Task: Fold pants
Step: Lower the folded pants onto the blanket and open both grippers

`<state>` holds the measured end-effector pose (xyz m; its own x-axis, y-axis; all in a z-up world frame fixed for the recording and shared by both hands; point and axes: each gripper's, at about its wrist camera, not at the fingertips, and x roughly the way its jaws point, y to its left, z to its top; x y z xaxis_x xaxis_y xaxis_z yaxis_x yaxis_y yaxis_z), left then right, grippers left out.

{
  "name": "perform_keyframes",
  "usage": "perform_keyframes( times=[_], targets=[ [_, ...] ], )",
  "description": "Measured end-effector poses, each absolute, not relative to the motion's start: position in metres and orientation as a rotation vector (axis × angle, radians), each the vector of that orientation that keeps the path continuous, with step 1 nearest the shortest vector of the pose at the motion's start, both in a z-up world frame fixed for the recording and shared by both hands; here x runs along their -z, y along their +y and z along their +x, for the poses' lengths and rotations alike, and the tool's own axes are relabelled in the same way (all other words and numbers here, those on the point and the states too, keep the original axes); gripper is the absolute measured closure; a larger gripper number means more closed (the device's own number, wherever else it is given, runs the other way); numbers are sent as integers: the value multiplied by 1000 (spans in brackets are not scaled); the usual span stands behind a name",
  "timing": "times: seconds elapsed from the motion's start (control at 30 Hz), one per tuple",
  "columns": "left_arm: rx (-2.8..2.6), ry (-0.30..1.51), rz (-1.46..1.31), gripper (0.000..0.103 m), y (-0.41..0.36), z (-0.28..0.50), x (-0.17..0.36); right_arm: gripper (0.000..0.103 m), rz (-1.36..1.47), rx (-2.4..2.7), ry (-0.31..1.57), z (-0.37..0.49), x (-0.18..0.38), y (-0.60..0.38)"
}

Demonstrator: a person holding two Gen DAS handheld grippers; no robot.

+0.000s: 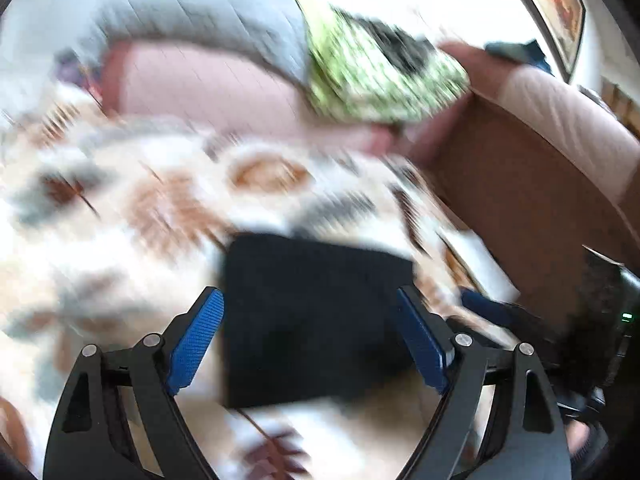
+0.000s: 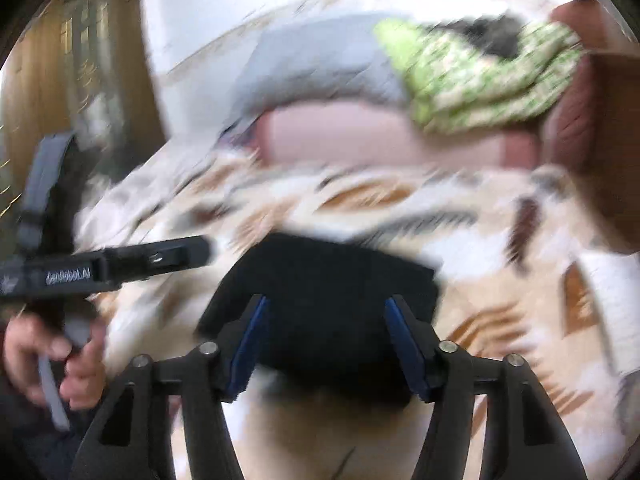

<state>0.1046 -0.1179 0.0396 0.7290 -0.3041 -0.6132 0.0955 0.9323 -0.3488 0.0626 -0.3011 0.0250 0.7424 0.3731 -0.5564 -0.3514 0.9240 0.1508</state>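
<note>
Item: pants (image 1: 316, 316), dark, lying as a compact folded rectangle on a bed with a patterned cream, brown and grey bedspread (image 1: 132, 200). Both views were smeared by motion, so edges were soft.

Left gripper (image 1: 310, 344): jaws spread wide, nothing held; the blue pads (image 1: 196, 340) stood clear on either side of the fold, which lay toward 12 o'clock in the gap between them. No pad pressed on cloth.

Right gripper (image 2: 324, 344): jaws parted, nothing clamped as far as the blur allowed; the pants (image 2: 320, 304) lay toward 12 o'clock, behind and between the fingers.

Key relation: the bundle sat straight ahead of both grippers, its long axis seeming to run from 9 to 3 o'clock in the right view, closer to square in the left. Neither hand was plainly nearer. Judgement: folding looked essentially complete, with both grippers free of the cloth.

Surroundings: a pink pillow (image 1: 208, 88) at 12 o'clock, a grey cover (image 1: 200, 12) over it, a green patterned cushion (image 1: 376, 76) at 1 o'clock, a brown headboard or bed frame (image 1: 520, 184) at 3 o'clock. In the right view the person's left hand (image 2: 48, 360) held the other gripper's handle at 9 o'clock. Nothing lay between grippers and pants
</note>
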Motion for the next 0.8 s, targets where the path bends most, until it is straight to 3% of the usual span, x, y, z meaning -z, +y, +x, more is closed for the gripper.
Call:
perform_keyframes(
  times=[0.33, 0.43, 0.8],
  targets=[
    [270, 749, -279, 16, -140, 170, -11, 42, -60, -378, 664, 125, 8, -264],
    [268, 907, -218, 16, -156, 191, 18, 40, -46, -366, 783, 144, 33, -269],
    [283, 993, -135, 4, -171, 196, 37, 36, -81, -381, 800, 139, 43, -265]
  ],
)
